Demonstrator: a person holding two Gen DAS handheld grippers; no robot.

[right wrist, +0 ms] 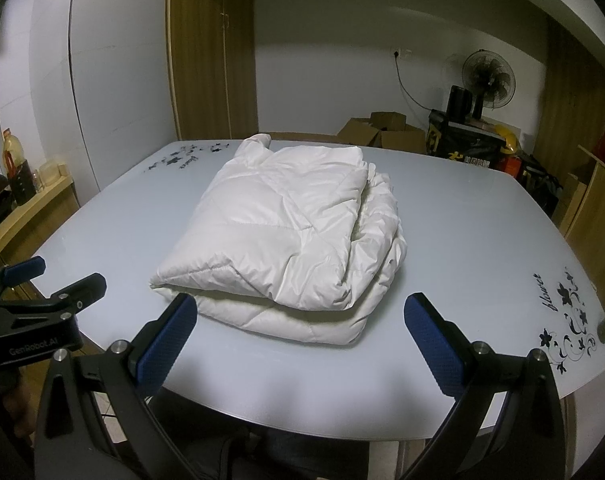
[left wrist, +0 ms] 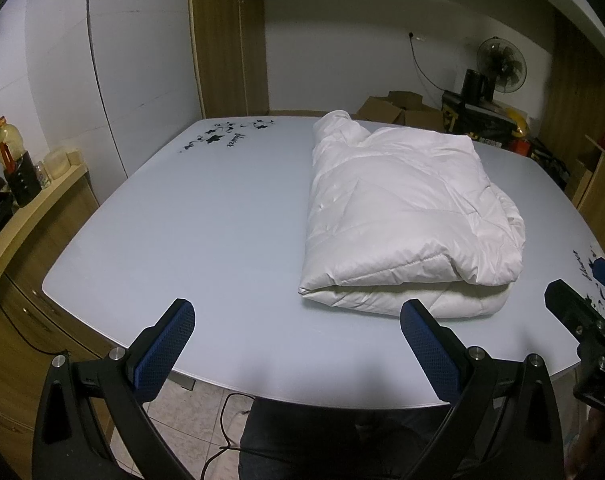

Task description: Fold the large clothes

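A white quilted down jacket (left wrist: 406, 216) (right wrist: 290, 232) lies folded into a thick rectangular bundle on the pale glass table (left wrist: 190, 232) (right wrist: 474, 240). My left gripper (left wrist: 298, 320) is open above the table's near edge, to the left of the bundle's near corner, with nothing between its blue-padded fingers. My right gripper (right wrist: 302, 316) is open just in front of the bundle's near edge, holding nothing. The right gripper (left wrist: 582, 304) also shows at the right edge of the left wrist view, and the left gripper (right wrist: 50, 280) at the left edge of the right wrist view.
Black flower prints mark the table's far left corner (left wrist: 226, 136) and near right corner (right wrist: 562, 320). A wooden counter (left wrist: 30, 208) with a bottle and jars stands left. Cardboard boxes (left wrist: 394, 108), a black bag and a fan (left wrist: 502, 64) stand behind. A person's dark trousers (left wrist: 322, 440) are below the table edge.
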